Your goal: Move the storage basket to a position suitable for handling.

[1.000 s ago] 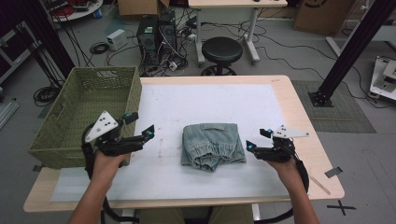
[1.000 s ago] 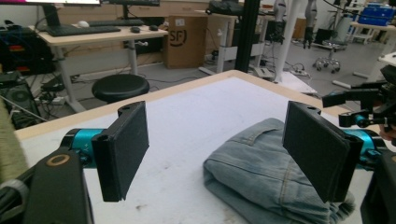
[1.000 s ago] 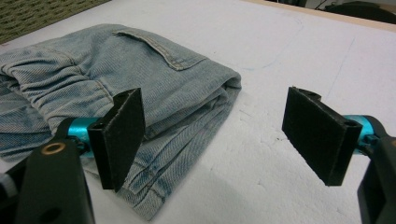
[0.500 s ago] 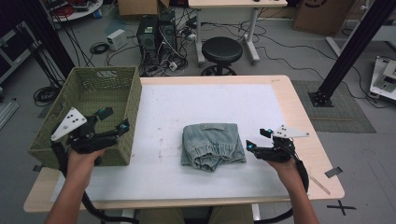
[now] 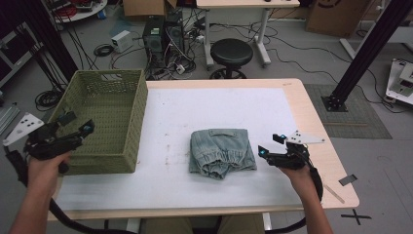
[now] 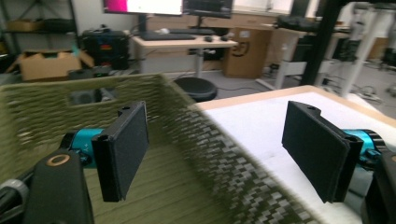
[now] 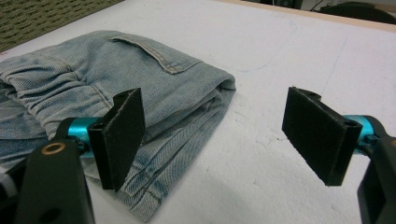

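The left gripper [image 5: 75,127] stands with its two black jaws spread wide and nothing between the pads. In the high view it hangs at the outer left wall of the woven olive-green plastic basket [image 5: 127,113], over the table's left end. In the left gripper view [image 6: 212,149] the jaws straddle the basket's near corner: one pad sits over the woven floor inside, the other over the white sheet [image 6: 261,123] beyond the wall, and neither pad touches the weave as far as can be told.

The right gripper [image 5: 271,146] is likewise wide open and empty, held low over the white foam sheet [image 5: 204,109] that covers the light wooden table [image 5: 319,129]. The folded pair of pale blue denim jeans [image 5: 220,151] lies flat in the middle of the sheet, just to the left of this gripper's tips. In the right gripper view [image 7: 212,142] the folded edge of the jeans [image 7: 154,84] runs under the left-hand pad and ends inside the gap, while the other pad stands over bare sheet. The pads are clear of the cloth.

The jeans lie well apart from the left gripper, with the basket's right wall between them.
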A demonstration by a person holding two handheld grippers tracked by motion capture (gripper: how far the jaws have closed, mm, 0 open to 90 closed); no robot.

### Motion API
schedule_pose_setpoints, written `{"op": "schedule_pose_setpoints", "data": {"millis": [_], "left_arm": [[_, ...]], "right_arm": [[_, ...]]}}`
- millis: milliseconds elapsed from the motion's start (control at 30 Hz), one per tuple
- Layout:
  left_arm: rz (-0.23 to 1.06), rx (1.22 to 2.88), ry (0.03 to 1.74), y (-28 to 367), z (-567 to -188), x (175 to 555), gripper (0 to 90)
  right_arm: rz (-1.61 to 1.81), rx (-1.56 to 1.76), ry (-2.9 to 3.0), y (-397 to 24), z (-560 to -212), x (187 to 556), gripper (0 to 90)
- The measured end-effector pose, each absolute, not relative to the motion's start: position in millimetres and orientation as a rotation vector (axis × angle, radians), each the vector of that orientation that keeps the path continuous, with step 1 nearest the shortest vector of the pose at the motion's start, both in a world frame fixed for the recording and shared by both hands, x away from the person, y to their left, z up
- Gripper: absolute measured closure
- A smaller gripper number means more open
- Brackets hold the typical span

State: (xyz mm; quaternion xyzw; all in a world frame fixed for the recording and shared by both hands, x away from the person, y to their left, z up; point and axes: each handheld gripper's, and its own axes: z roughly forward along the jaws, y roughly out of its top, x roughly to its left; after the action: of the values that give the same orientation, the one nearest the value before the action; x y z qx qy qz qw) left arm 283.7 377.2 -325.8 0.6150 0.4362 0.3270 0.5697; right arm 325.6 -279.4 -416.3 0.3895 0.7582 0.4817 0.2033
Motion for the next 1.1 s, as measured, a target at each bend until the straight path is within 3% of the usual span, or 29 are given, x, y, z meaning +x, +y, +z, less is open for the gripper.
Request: {"op": "schedule_pose_setpoints", "data": {"millis": [533,1100], "left_arm": [[0.86,1.42,1.232,456,-347,275,23.5],[0.827,1.459,1.292,494,-363,294,26.0]], "right_arm": [[1.329,1.113,2.116,-277,-418,327,22.0],[1.308,1.15,2.106,-280,-423,329,22.0]]}}
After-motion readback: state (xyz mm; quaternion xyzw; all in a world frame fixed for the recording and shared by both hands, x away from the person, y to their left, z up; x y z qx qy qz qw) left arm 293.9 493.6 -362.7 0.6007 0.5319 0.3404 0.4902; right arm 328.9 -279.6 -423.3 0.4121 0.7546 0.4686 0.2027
